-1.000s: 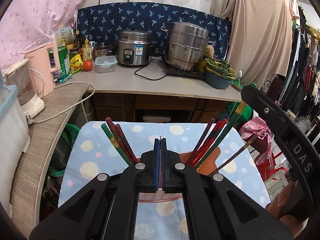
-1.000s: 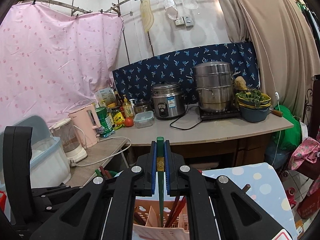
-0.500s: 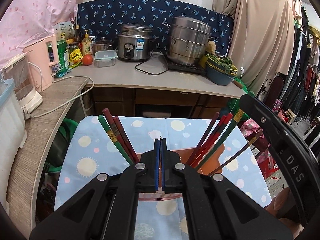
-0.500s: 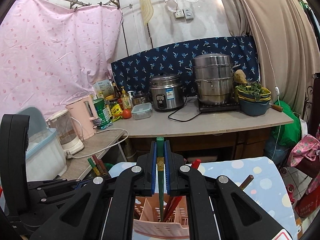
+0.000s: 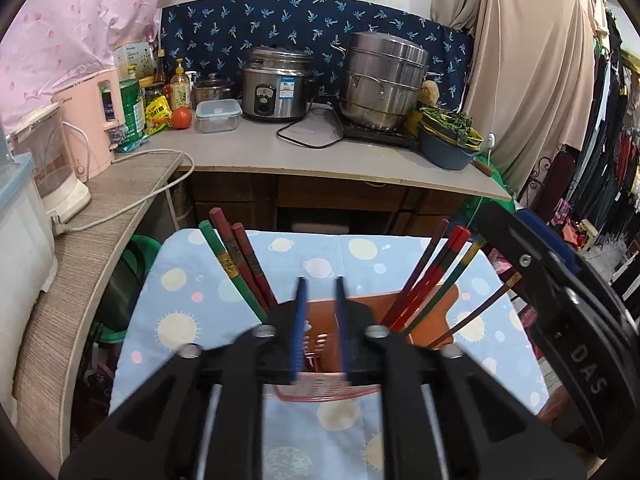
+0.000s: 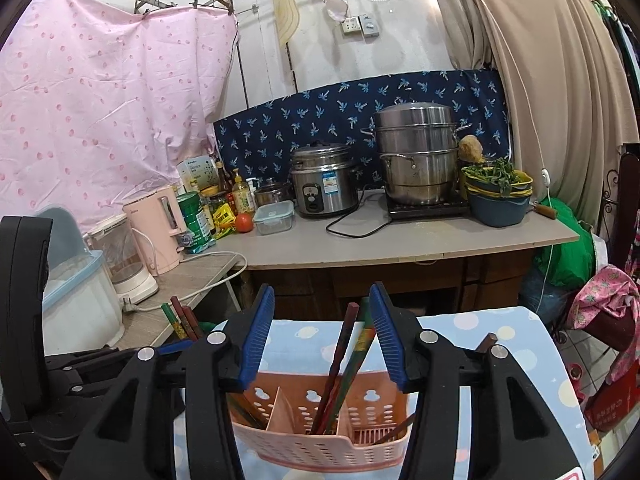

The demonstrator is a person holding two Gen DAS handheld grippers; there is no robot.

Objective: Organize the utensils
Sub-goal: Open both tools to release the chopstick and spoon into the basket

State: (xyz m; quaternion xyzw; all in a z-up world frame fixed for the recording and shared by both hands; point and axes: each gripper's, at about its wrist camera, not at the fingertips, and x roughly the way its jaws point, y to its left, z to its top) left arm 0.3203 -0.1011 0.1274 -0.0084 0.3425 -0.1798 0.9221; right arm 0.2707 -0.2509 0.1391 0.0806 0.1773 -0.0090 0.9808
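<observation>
A pink slotted utensil basket (image 6: 320, 436) stands on the blue spotted cloth (image 6: 472, 328). My right gripper (image 6: 321, 294) hangs just above it with its jaws opening. A green-and-gold chopstick (image 6: 362, 340) stands loose in the basket between them, leaning toward the right pad beside a dark red chopstick (image 6: 340, 354). My left gripper (image 5: 320, 308) is over the same basket (image 5: 320, 390), jaws opening a narrow gap with only the basket's inner wall behind it. Chopsticks fan out of the basket in a left bunch (image 5: 236, 264) and a right bunch (image 5: 436, 276).
A counter (image 6: 400, 240) behind the table carries a rice cooker (image 6: 322, 184), a steel steamer pot (image 6: 416, 156), a bowl of greens (image 6: 498, 196), a food box, a tomato and bottles. A pink kettle (image 6: 154, 232) and a blender stand on the left shelf, with a loose cord.
Both grippers went from shut to parted. The right one has let go of the green chopstick, which now stands in the basket and leans right. Neither hand shifted much.
</observation>
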